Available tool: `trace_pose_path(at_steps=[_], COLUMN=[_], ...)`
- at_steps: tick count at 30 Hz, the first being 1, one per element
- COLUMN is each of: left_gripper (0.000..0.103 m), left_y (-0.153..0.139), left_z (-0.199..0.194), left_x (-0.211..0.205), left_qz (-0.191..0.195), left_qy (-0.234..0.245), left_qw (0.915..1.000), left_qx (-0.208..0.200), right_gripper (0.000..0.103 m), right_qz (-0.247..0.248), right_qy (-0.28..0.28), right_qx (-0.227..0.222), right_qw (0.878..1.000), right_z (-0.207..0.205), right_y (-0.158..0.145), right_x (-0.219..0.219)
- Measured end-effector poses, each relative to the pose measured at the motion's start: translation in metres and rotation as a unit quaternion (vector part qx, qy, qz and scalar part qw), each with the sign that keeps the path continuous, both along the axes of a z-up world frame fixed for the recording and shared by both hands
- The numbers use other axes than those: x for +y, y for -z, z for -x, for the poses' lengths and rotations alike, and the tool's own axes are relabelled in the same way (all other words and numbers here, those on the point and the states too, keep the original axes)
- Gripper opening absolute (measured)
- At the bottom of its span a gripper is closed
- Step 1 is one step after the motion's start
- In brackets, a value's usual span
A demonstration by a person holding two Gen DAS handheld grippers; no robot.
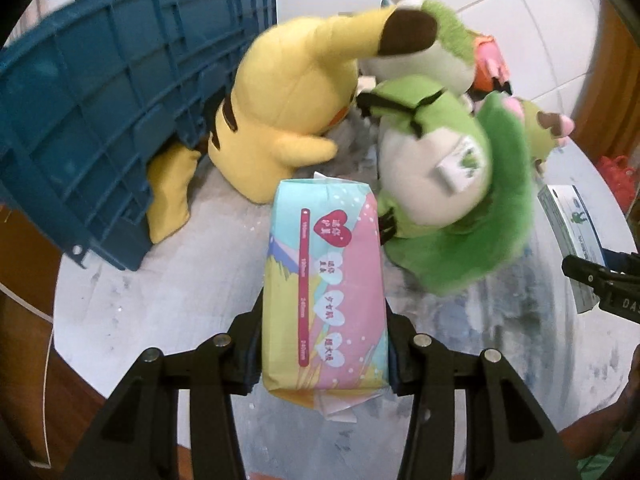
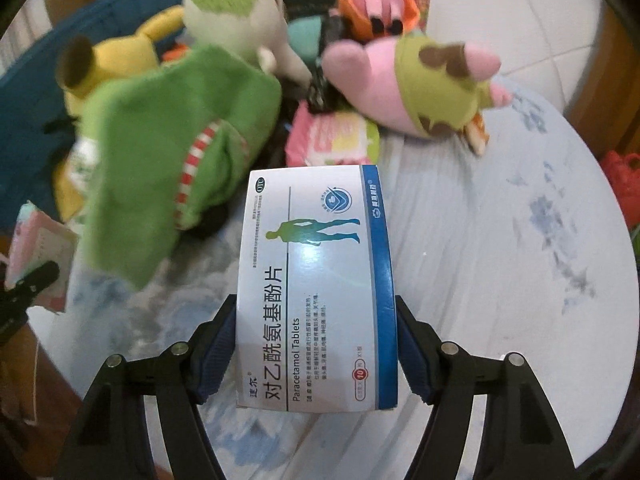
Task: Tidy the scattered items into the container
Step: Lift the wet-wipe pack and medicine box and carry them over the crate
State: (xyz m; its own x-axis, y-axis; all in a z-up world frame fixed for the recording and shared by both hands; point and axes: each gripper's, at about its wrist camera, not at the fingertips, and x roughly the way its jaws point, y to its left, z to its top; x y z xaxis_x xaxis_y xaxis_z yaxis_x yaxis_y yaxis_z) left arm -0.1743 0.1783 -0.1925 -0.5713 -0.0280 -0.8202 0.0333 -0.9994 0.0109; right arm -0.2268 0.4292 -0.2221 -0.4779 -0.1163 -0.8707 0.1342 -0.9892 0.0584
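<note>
Your left claw (image 1: 326, 344) clamps a pastel packet (image 1: 326, 280); your right claw (image 2: 316, 344) clamps a tablet box (image 2: 316, 288). Ahead of both lie plush toys (image 1: 288, 104) and the blue crate (image 1: 100, 120).

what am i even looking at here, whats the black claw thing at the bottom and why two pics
Each picture comes from a camera mounted on a hand-held gripper, looking forward along its two black fingers; a person holds one in each hand, there is no robot arm. The left gripper is clamped on a pastel pack. The right gripper is clamped on a tablet box. Both views show the same white table, with plush toys piled on it: a yellow one, a green one and a pink one. The blue crate at the left is likely the container for them.
</note>
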Motion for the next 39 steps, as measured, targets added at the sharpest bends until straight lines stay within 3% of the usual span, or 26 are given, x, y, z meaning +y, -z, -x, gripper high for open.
trace_pose_path(at_steps=[8, 18, 25, 30, 33, 36, 39], left_gripper=[0.046, 0.046, 0.046, 0.046, 0.046, 0.046, 0.046], left_y=[-0.036, -0.096, -0.145, -0.199, -0.223, -0.235, -0.234], left_z=[-0.028, -0.036, -0.035, -0.021, -0.006, 0.014, 0.036], left_x=[0.0, -0.036, -0.07, -0.131, -0.184, -0.242, -0.291], left_qz=[0.005, 0.021, 0.03, 0.056, 0.067, 0.085, 0.08], left_qy=[-0.012, -0.029, -0.04, -0.05, -0.071, -0.096, -0.11], left_qw=[0.9995, 0.9946, 0.9866, 0.9731, 0.9674, 0.9634, 0.966], left_qx=[0.03, 0.098, 0.155, 0.218, 0.233, 0.235, 0.22], right_gripper=[0.072, 0.072, 0.072, 0.072, 0.072, 0.072, 0.072], right_qz=[0.021, 0.035, 0.042, 0.069, 0.086, 0.099, 0.112], right_qy=[-0.049, -0.103, -0.147, -0.175, -0.191, -0.205, -0.218], right_qx=[0.056, 0.099, 0.152, 0.209, 0.237, 0.256, 0.258], right_qw=[0.997, 0.989, 0.976, 0.96, 0.949, 0.939, 0.935], right_z=[-0.04, -0.043, -0.031, -0.012, 0.001, 0.015, 0.031], right_y=[-0.059, -0.095, -0.144, -0.198, -0.226, -0.246, -0.253], right_x=[-0.014, -0.056, -0.116, -0.188, -0.24, -0.299, -0.353])
